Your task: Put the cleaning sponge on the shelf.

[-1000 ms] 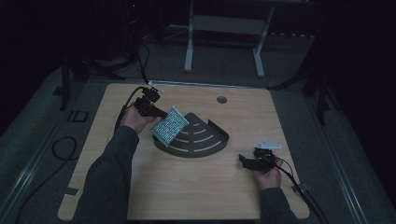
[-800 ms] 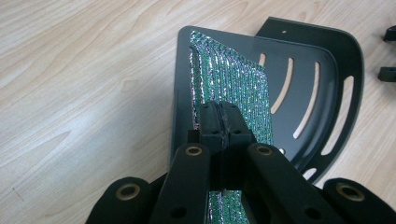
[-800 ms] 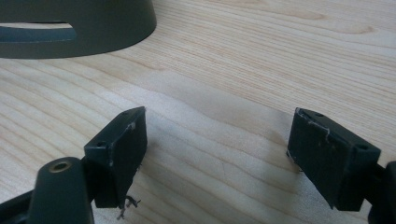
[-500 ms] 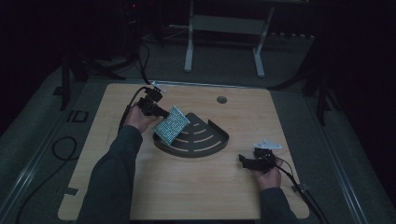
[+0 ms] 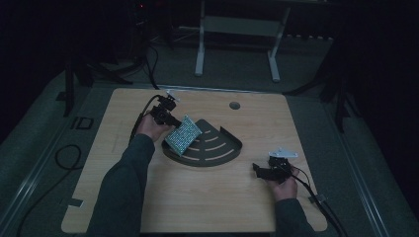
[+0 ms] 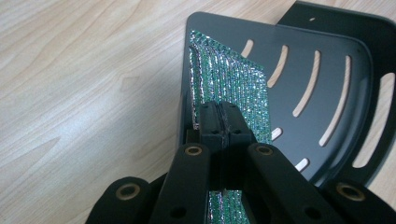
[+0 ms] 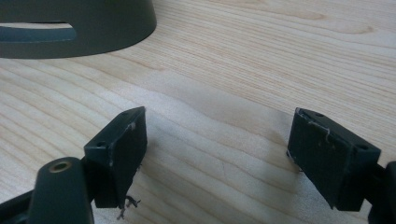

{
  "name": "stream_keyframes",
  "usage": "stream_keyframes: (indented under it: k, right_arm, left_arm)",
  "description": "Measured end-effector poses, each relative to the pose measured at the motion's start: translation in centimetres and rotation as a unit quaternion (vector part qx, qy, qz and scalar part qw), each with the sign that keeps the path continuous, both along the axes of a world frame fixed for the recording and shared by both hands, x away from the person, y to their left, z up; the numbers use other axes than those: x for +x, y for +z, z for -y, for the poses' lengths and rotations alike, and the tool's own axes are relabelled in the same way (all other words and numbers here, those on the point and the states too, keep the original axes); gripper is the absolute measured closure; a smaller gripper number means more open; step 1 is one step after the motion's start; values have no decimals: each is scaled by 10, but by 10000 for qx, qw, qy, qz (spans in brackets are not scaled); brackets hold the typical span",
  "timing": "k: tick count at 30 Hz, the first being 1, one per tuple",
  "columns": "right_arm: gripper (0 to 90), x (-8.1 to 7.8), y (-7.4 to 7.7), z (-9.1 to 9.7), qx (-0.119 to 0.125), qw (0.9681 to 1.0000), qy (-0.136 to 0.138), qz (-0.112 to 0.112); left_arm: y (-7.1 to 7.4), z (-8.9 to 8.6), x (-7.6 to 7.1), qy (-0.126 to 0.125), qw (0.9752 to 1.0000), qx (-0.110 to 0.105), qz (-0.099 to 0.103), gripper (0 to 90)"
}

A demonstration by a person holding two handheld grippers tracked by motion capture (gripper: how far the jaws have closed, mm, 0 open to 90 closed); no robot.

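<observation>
Item: glittery green sponge pad (image 6: 229, 88), flat and rectangular, with a sparkling woven face and a silvery edge; it is held tilted, its lower edge over the near-left part of a dark corner rack (image 5: 210, 145), and in the high view it is seen leaning against that rack's left side (image 5: 182, 136). Whether the pad's edge touches the rack floor cannot be told. Left gripper (image 6: 223, 122): jaws brought together and clamped on the upper edge of the pad, the pads pressed against both of its faces; in the high view it is seen at the rear left of the worktop (image 5: 165, 114), borne by a hand in a dark sleeve, with its cable trailing toward the worktop's back edge. Dark corner rack: quarter-round metal tray with a raised rim (image 6: 373, 70) and curved slots through which the wood is seen; it is placed near the middle of the worktop. Right gripper (image 7: 217, 154): jaws held wide apart with nothing between them, low over bare wood; in the high view it is seen at the right front (image 5: 262, 170), well apart from the rack, with its grey plate on top. Worktop (image 5: 296, 128): pale wood grain, with one round hole (image 5: 234, 105) near the back edge.
</observation>
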State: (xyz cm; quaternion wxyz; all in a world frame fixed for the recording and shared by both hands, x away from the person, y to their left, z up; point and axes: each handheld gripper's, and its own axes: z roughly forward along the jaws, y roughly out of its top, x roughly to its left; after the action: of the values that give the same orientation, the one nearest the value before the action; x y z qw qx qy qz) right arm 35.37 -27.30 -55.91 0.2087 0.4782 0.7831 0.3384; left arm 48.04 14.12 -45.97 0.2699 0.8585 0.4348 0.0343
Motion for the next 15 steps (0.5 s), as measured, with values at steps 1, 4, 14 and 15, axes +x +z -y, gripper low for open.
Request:
stream_keyframes:
  k: [1,4,14,15]
  right_arm:
    - [192,0,0,0,-1,10000,0,0]
    - [192,0,0,0,-1,10000,0,1]
    - [193,0,0,0,-1,10000,1,2]
    - [192,0,0,0,-2,10000,1,1]
  left_arm:
    - [-1,0,0,-21,10000,29,-9,900]
    - [-6,4,0,-46,9998,183,-10,900]
    - [-17,10,1,-84,9978,655,18,898]
    - [-18,10,0,-77,9976,682,32,897]
